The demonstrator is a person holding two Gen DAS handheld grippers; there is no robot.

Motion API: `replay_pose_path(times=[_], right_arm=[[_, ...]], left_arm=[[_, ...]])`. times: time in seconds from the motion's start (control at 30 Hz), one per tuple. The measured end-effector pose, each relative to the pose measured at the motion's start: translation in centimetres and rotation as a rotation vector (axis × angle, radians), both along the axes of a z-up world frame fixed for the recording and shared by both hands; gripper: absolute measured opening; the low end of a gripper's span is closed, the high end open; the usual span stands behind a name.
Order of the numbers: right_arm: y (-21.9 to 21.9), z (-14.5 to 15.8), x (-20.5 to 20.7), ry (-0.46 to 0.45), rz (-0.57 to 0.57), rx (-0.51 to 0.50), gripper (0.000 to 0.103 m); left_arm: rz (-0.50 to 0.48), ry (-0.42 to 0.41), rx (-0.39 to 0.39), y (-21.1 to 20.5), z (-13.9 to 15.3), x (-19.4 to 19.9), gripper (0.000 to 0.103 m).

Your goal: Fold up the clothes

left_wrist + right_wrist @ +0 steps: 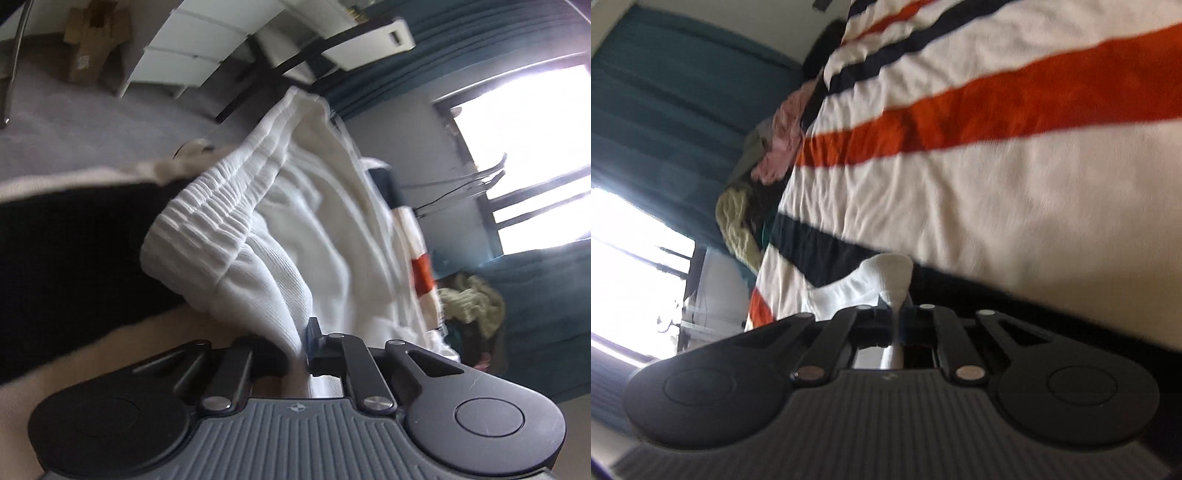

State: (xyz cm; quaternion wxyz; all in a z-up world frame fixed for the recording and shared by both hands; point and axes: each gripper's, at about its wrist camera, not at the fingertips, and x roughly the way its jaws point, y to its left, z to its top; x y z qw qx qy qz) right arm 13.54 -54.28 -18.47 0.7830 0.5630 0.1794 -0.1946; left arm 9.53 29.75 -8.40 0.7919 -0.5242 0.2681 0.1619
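Nearest, the left gripper (300,347) pinches the white ribbed garment with elastic waistband (236,221); the right gripper (894,314) is clamped on white cloth too, at 12 o'clock. Judged step: lifting it; next, spread it on the striped bedcover (1015,166).

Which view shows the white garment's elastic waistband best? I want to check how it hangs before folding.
The left wrist view: the gathered waistband of the white garment fills the middle, ribbing clear, cloth running into the left tongs. The right wrist view shows only a small white bunch pinched in the right tongs.
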Motion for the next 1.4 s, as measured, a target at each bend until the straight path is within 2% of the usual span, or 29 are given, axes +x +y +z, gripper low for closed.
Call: replay_pose_path(times=[0.07, 0.2, 0.3, 0.33, 0.43, 0.53, 0.63, 0.73, 0.8, 0.83, 0.9, 0.97, 1.0, 1.07, 1.2, 1.4], right_arm=[[-0.7, 0.4, -0.8, -0.021, -0.047, -0.017, 0.006], [-1.6, 1.6, -2.7, -0.015, -0.148, -0.113, 0.006], [-1.8, 2.1, -3.8, 0.007, -0.220, -0.159, 0.006], [-1.8, 2.2, -3.9, 0.021, -0.234, -0.172, 0.006], [-1.6, 2.4, -3.5, 0.097, -0.252, -0.222, 0.006], [-1.7, 1.4, -3.1, 0.222, -0.241, -0.209, 0.007], [-1.7, 0.4, -3.1, 0.313, -0.209, -0.191, 0.007], [-1.6, 0.5, -3.1, 0.340, -0.197, -0.196, 0.011], [-1.5, 0.9, -3.2, 0.350, -0.198, -0.212, 0.017], [-1.3, 1.2, -3.3, 0.352, -0.203, -0.223, 0.024], [-0.8, 2.2, -3.7, 0.340, -0.219, -0.259, 0.037], [-0.3, 3.6, -4.1, 0.314, -0.238, -0.330, 0.074], [0.1, 4.4, -4.2, 0.297, -0.250, -0.370, 0.081], [1.2, 5.9, -4.4, 0.249, -0.243, -0.440, 0.084], [3.7, 8.3, -4.5, 0.133, -0.140, -0.541, 0.084], [8.8, 10.7, -3.9, -0.026, 0.092, -0.666, 0.084]], left_arm=[[0.006, -0.028, 0.010, 0.7, 1.0, -1.3, 0.007], [0.019, -0.063, 0.033, 3.8, 3.9, -4.6, 0.006], [-0.008, -0.029, -0.026, 6.8, 4.8, -6.5, 0.006], [-0.022, -0.007, -0.019, 7.2, 4.7, -6.8, 0.006], [-0.060, 0.059, 0.008, 8.3, 4.2, -7.7, 0.006], [-0.078, 0.123, 0.037, 8.5, 2.6, -7.7, 0.006], [-0.099, 0.135, 0.058, 8.6, 1.9, -8.2, 0.008], [-0.121, 0.129, 0.076, 8.4, 2.4, -8.5, 0.015], [-0.145, 0.134, 0.104, 8.2, 3.2, -8.5, 0.031], [-0.159, 0.132, 0.121, 8.1, 3.8, -8.6, 0.036], [-0.186, 0.136, 0.175, 7.4, 5.2, -8.9, 0.057], [-0.217, 0.116, 0.274, 6.2, 7.0, -9.4, 0.063], [-0.232, 0.105, 0.325, 5.5, 7.9, -9.7, 0.068], [-0.265, 0.075, 0.429, 3.6, 9.7, -10.2, 0.078], [-0.327, -0.012, 0.636, -1.6, 12.7, -10.3, 0.080], [-0.395, -0.146, 0.791, -10.4, 15.2, -8.6, 0.081]])
